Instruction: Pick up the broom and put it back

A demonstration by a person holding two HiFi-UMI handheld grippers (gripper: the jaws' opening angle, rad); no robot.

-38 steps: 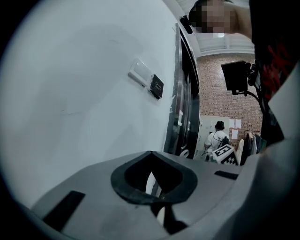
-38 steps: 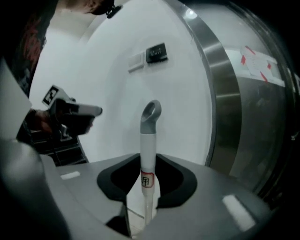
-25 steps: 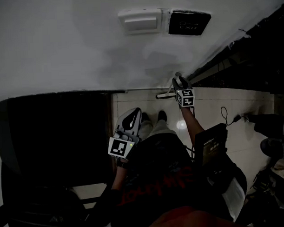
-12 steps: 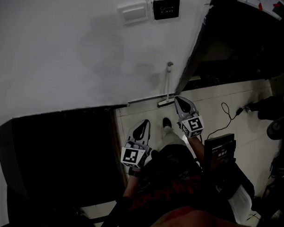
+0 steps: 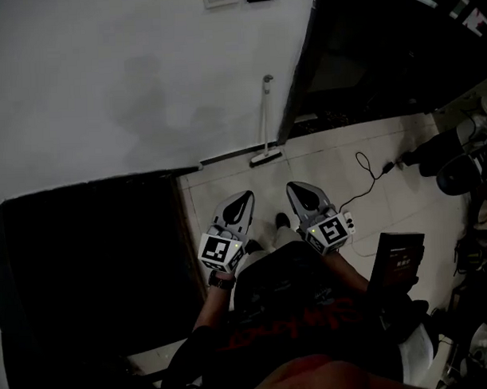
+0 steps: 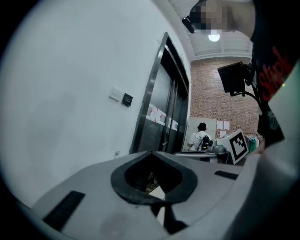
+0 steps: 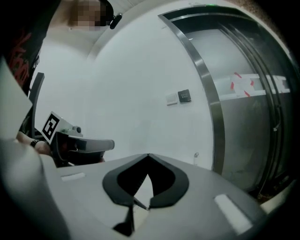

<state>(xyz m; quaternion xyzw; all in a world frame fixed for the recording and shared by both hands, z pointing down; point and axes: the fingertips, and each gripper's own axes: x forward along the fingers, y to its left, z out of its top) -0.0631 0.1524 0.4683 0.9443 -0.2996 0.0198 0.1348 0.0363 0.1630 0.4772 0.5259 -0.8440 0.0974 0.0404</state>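
The broom [image 5: 265,117] leans upright against the white wall, its head [image 5: 264,158] on the tiled floor beside the steel door frame. Nothing holds it. My left gripper [image 5: 243,197] and right gripper [image 5: 296,187] hover side by side above my feet, well short of the broom, both pointing toward it. Each is shut with nothing between the jaws. In the left gripper view the left gripper [image 6: 152,153] has its tips together, and the broom's handle top [image 6: 116,153] peeks over them. The right gripper [image 7: 148,155] likewise shows touching tips, with the handle top [image 7: 196,155] beyond.
A steel-framed dark doorway [image 5: 358,58] stands right of the broom. A large dark panel [image 5: 94,259] fills the left. A cable [image 5: 369,174] lies on the tiles, and a black device [image 5: 397,262] hangs at my right side. A person [image 6: 201,138] stands far off.
The right gripper has let go of the broom handle, drawn back and closed. Both grippers have pulled away from the wall; the broom stays leaning there.
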